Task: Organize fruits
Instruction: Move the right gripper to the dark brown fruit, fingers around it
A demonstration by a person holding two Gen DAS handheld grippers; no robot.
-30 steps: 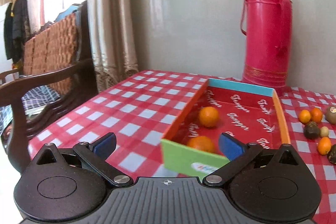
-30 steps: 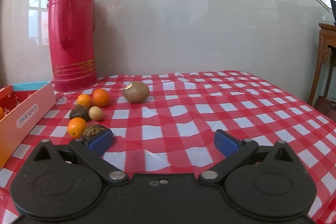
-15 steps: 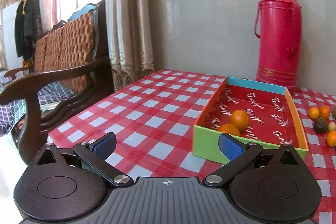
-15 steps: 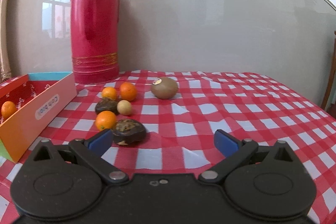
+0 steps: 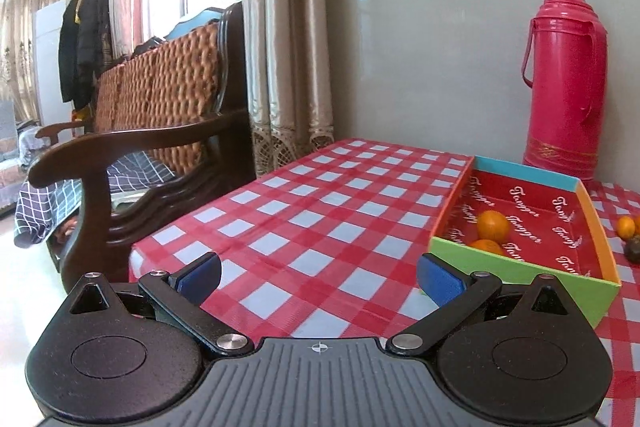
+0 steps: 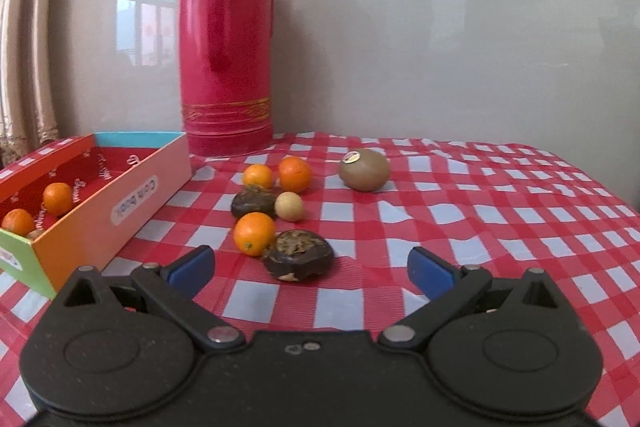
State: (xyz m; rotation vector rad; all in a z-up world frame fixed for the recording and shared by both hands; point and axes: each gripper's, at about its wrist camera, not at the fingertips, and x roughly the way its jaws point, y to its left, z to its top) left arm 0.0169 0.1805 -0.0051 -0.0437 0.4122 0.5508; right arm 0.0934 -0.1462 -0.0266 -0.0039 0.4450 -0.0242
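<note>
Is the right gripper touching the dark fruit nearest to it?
Apart. In the right wrist view the open right gripper has tablecloth showing between each fingertip and the dark fruit.

Your red-checked table (image 6: 480, 211) carries a cardboard box (image 6: 132, 203), red thermos (image 6: 226, 43), kiwi (image 6: 364, 169), and scattered oranges (image 6: 255, 233).

L wrist cam: low over tablecloth (image 5: 320, 227) near its front-left corner, facing back wall, box (image 5: 532, 267) close on right. R wrist cam: low, further right, facing thermos (image 6: 226, 43), loose fruit close ahead. Shared: box (image 6: 100, 203), thermos (image 5: 564, 79), wall, tablecloth (image 6: 480, 211).
</note>
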